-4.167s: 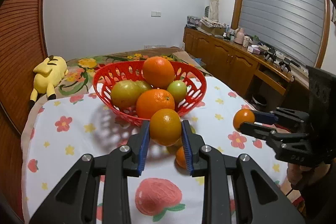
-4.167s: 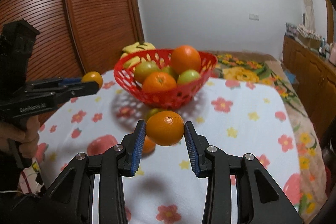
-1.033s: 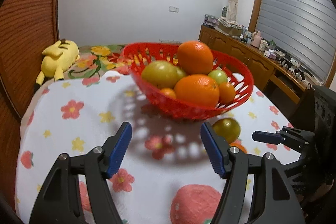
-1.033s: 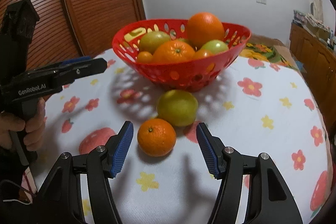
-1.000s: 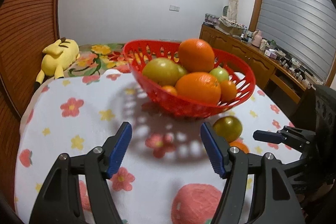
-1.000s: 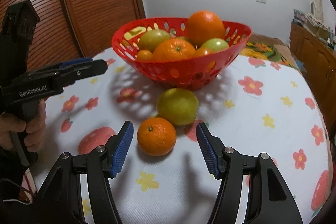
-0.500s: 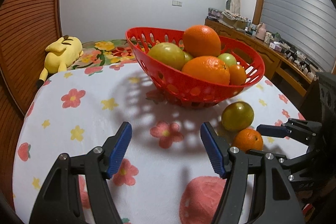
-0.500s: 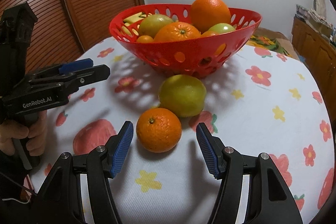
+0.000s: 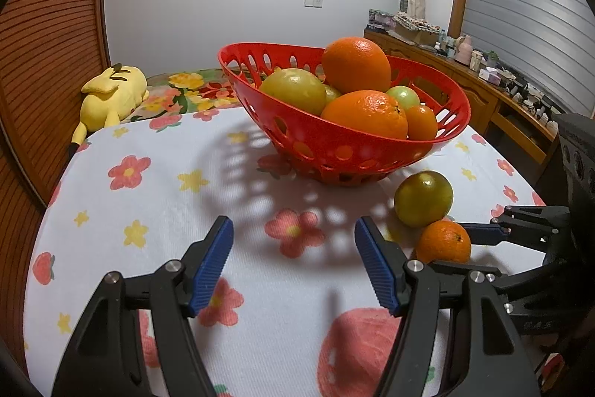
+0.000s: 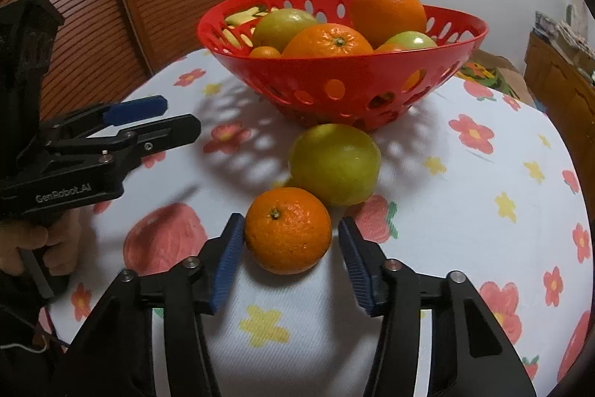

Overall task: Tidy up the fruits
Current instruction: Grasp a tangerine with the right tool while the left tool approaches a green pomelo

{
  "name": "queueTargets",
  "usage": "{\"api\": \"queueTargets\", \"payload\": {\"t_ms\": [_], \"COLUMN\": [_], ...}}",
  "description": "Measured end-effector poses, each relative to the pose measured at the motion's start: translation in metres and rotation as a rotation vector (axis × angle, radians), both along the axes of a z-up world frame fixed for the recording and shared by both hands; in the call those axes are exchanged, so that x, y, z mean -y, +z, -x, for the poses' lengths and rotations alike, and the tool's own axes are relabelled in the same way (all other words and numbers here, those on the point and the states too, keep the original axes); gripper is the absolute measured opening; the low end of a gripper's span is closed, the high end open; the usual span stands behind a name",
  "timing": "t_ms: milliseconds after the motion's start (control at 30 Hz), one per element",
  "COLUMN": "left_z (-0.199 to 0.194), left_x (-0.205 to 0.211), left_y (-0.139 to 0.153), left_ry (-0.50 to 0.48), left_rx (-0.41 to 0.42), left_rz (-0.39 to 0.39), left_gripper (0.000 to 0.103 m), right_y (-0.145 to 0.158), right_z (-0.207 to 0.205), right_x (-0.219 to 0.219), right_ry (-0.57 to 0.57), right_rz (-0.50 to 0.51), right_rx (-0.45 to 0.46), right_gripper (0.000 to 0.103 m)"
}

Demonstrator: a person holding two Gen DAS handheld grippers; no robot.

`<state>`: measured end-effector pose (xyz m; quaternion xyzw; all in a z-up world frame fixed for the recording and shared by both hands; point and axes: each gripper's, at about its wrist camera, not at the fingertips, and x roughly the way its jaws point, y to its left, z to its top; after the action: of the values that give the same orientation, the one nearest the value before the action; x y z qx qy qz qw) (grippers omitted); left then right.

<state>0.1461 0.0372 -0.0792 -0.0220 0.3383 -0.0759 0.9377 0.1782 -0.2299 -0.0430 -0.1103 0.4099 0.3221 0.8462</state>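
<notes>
- Landmark: the red basket (image 10: 346, 88) stands on the flowered tablecloth (image 10: 465, 211) and holds several oranges and green fruits.
- Task items outside the basket: a small orange (image 10: 288, 231) and a green citrus (image 10: 334, 164) lie on the cloth just in front of the basket. The green citrus lies nearer the basket; the small orange lies on the side away from it. The two appear to touch or nearly touch.
- Right gripper (image 10: 292, 261): fingers spread apart, one pad on each side of the small orange. Nothing is clamped; whether the left pad already touches the peel cannot be told.
- Left gripper (image 9: 293, 266): fingers wide apart and empty, above bare cloth in front of the basket, to one side of the two loose fruits.
- Handling judgement: the small orange is probably light, firm and round, so it is likely to roll or squirt out under an off-centre squeeze. Grip it across its widest girth with moderate force; the ribbed pads should hold the dimpled peel.
- Caution: closing may nudge the green citrus, which is also free to roll.
- Hidden or unclear: the lower fruit layers are screened by the basket wall. The underside of the small orange and its contact with the green citrus are not visible. The fisheye lens distorts the frame edges.
</notes>
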Motion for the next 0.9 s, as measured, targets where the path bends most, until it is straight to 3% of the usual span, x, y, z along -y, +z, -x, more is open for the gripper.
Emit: {"api": "queueTargets", "payload": {"t_ms": [233, 900], "left_z": [-0.001, -0.019], "left_x": [0.012, 0.075], "left_y": [0.0, 0.015], "left_ry": [-0.031, -0.178], "left_rx": [-0.024, -0.079], "left_rz": [-0.007, 0.06], "left_gripper": [0.068, 0.068], "right_y": [0.0, 0.013], "right_z": [0.005, 0.019], "right_x": [0.01, 0.095], "right_ry": [0.011, -0.11], "right_rz": [-0.016, -0.065], "right_rx": [-0.003, 0.03], "right_gripper": [0.047, 0.047]}}
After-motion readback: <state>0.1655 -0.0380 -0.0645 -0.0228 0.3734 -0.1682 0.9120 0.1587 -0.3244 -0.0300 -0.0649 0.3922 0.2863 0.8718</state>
